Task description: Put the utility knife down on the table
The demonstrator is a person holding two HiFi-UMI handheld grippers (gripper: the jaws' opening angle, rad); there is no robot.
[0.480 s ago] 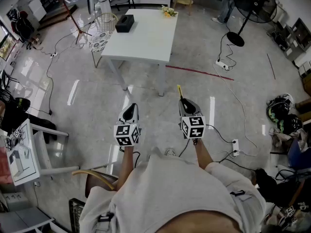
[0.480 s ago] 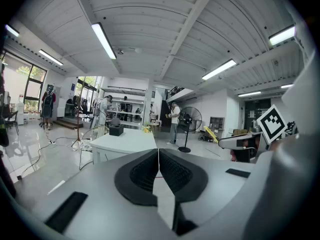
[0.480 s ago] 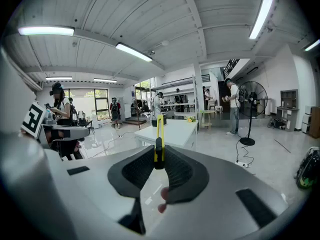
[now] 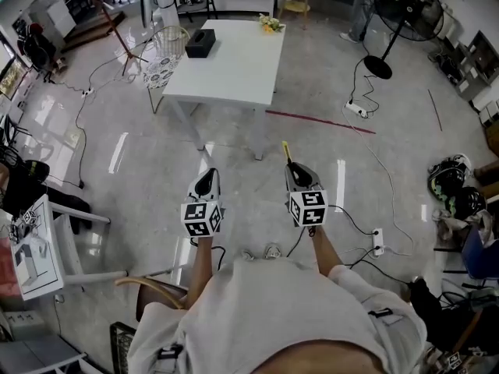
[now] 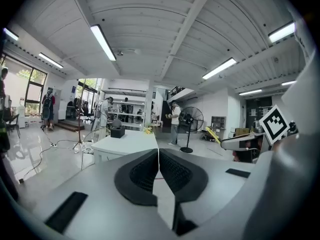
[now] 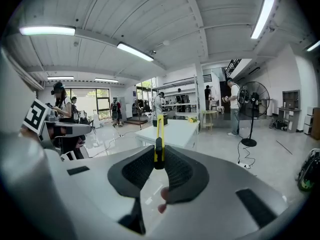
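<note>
A black box (image 4: 199, 42) and yellow flowers (image 4: 270, 23) sit at top centre. A standing fan (image 4: 405, 6) fills the upper right. A red floor line (image 4: 320, 117) runs below it, and a power strip (image 4: 378, 239) lies at lower right.

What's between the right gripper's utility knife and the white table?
Only shiny floor, crossed by a red line, in the head view. The right gripper grips the utility knife short of the white table.
</note>
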